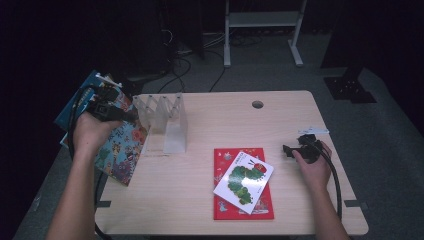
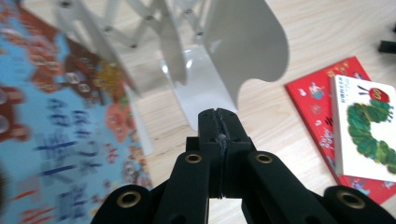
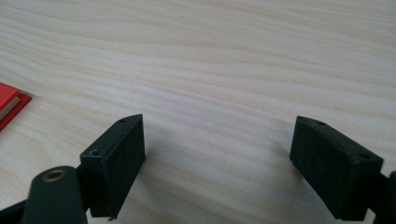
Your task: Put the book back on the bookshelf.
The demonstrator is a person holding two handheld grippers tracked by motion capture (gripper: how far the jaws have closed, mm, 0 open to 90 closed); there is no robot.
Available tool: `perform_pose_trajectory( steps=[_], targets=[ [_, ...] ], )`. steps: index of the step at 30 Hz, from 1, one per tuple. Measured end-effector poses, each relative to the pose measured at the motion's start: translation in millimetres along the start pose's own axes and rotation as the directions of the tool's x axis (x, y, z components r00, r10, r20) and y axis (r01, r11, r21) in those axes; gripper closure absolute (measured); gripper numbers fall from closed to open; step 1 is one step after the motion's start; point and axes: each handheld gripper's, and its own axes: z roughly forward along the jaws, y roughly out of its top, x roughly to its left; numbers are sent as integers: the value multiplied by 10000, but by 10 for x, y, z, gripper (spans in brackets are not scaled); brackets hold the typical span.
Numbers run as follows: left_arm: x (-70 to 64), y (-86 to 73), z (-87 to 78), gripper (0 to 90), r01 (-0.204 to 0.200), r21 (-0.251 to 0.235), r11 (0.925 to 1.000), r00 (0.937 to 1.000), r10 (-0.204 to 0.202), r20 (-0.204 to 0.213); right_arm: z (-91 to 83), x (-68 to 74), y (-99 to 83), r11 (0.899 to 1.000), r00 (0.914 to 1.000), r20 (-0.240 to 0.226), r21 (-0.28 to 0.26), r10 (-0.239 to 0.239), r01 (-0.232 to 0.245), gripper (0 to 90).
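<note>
A white folding book rack (image 1: 167, 125) (image 2: 243, 51) stands on the wooden table (image 1: 165, 200) at the back left. My left gripper (image 1: 131, 117) (image 2: 218, 119) is shut with nothing seen between its jaws, its tips just short of the rack's base. A colourful patterned book (image 1: 120, 152) (image 2: 56, 130) lies to its left and overhangs the table's edge. A caterpillar picture book (image 1: 244, 180) (image 2: 369, 130) rests on a red book (image 1: 245, 210) (image 2: 313, 98) (image 3: 7, 105) at the front centre. My right gripper (image 1: 287, 150) (image 3: 217, 158) is open over bare wood, to the right of them.
Another blue book (image 1: 75, 107) sticks out under the patterned one at the far left. A cable hole (image 1: 257, 104) is near the table's back edge, and a small white piece (image 1: 314, 130) lies behind the right hand. Cables and a white frame (image 1: 262, 20) are on the floor beyond.
</note>
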Motion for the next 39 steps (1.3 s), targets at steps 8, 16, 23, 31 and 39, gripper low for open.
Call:
perform_pose_trajectory(
  steps=[8,16,23,31,39],
  targets=[
    [-222,-98,239,888,-772,7,9970,9955,771,545,0,1,-1,10000,10000,-57,-6,-57,57,169],
    [-354,-232,496,865,-1320,-65,9912,9835,1318,1238,-23,-3,-21,9998,9996,-203,11,-194,194,172],
    [-471,-343,793,866,-1858,41,9826,9715,1831,1503,-76,1,-68,9997,9993,-289,-7,-239,239,175],
    [-577,-524,1124,795,-2352,-78,9719,9597,2335,1563,-98,16,-91,9993,9985,-405,55,-372,375,150],
    [-580,-779,1477,675,-2507,309,9676,9596,2442,1400,-98,25,-95,9993,9986,-394,95,-356,360,127]
  ],
)
